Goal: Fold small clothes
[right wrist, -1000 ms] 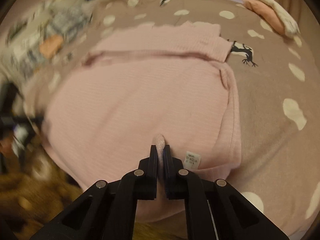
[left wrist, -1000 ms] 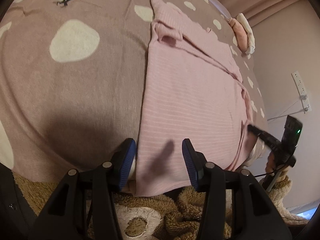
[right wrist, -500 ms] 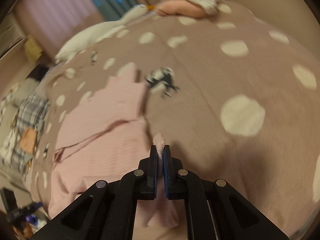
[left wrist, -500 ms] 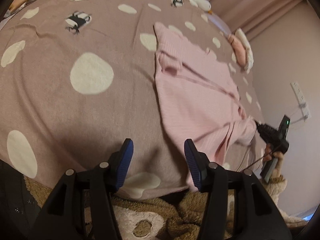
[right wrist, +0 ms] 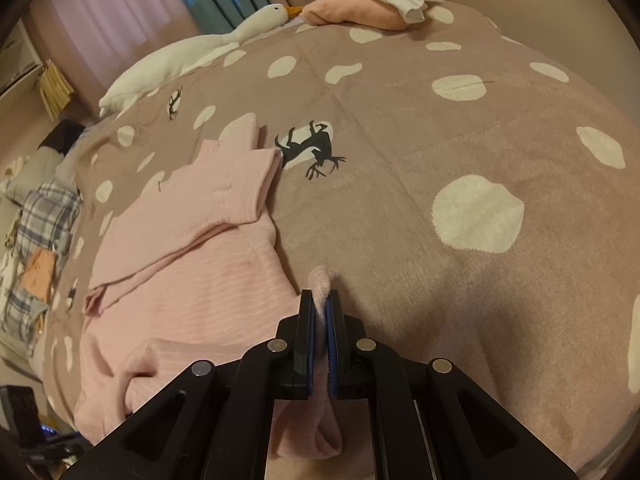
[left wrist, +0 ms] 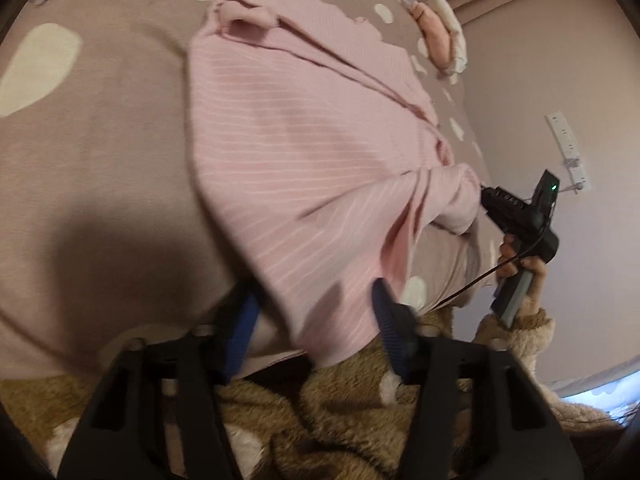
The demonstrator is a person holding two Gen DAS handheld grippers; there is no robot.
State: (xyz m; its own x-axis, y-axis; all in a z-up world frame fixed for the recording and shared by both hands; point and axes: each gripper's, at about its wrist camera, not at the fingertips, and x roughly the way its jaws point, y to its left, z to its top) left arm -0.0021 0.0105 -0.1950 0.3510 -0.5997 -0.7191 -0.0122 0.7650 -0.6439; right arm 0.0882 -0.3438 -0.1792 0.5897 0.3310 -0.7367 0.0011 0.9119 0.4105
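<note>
Hand-held gripper work on a bed: our right hand-held gripper (right wrist: 320,300) is clamped on a bunched corner of the pink ribbed top (left wrist: 312,152), while our left hand-held gripper (left wrist: 316,312) is closing its jaws around the hem at the opposite corner, the cloth between the blue pads (left wrist: 390,330) but, as far as we can tell, not yet pinched. The top lies spread across the spotted brown blanket (right wrist: 460,160), one sleeve (right wrist: 224,184) folded over its body, its near edge hanging off the bedside. We judge the knit light, soft and limp, likely to sag and crease between grips; it is best taken at both hem corners and kept taut. Folded clothes (right wrist: 360,4) wait by a plush goose (right wrist: 208,44).
</note>
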